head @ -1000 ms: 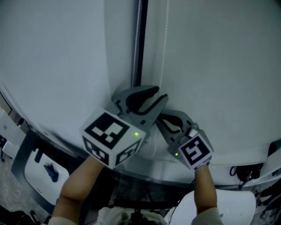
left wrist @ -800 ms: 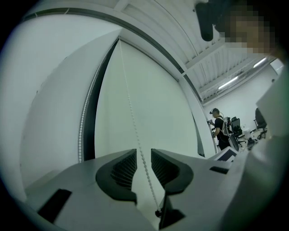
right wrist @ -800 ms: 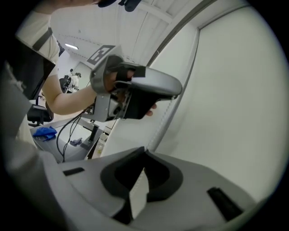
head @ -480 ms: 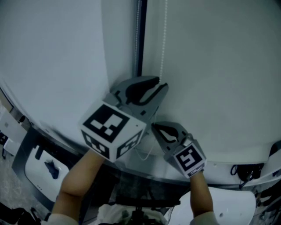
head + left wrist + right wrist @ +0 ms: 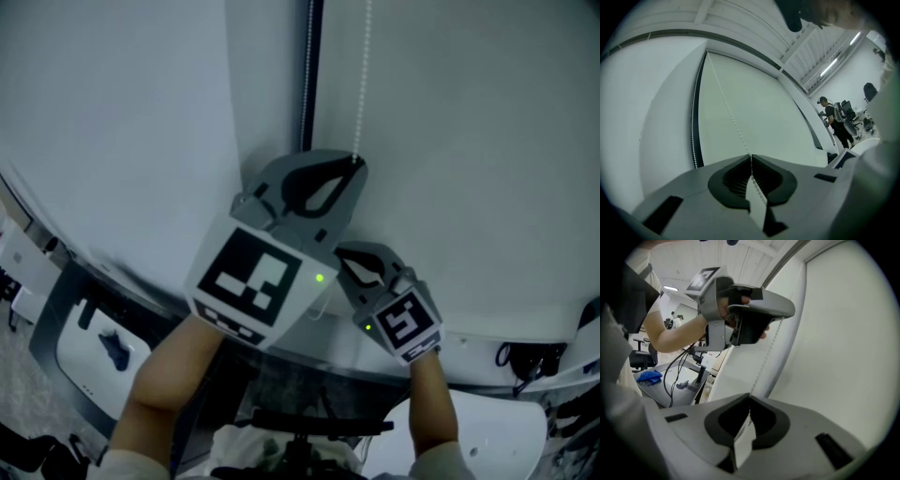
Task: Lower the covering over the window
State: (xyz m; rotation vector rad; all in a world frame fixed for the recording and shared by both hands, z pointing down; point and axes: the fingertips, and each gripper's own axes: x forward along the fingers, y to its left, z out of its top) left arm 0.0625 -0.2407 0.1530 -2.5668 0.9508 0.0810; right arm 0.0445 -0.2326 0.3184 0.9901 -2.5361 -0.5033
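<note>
A white roller blind point(image 5: 469, 141) covers the window, and its white bead chain point(image 5: 364, 75) hangs beside a dark frame strip point(image 5: 309, 75). My left gripper point(image 5: 356, 164) is the upper one. Its jaws have just been closing and now pinch the bead chain point(image 5: 726, 110), which runs straight into the left gripper's point(image 5: 750, 155) tips. Just below it, my right gripper point(image 5: 339, 251) is shut on the same chain. In the right gripper view the chain point(image 5: 768, 352) rises from the right gripper's point(image 5: 749, 394) tips to the left gripper point(image 5: 780, 315) above.
Below the window, a ledge point(image 5: 487, 347) carries dark cables point(image 5: 520, 361). A desk with cables point(image 5: 670, 376) and a blue object point(image 5: 649, 376) stands to the left. A person point(image 5: 833, 119) stands far off in the room.
The left gripper's jaws stood open around the chain before and are now shut on it, a little higher up. The right gripper has sunk slightly, still shut on the chain.
</note>
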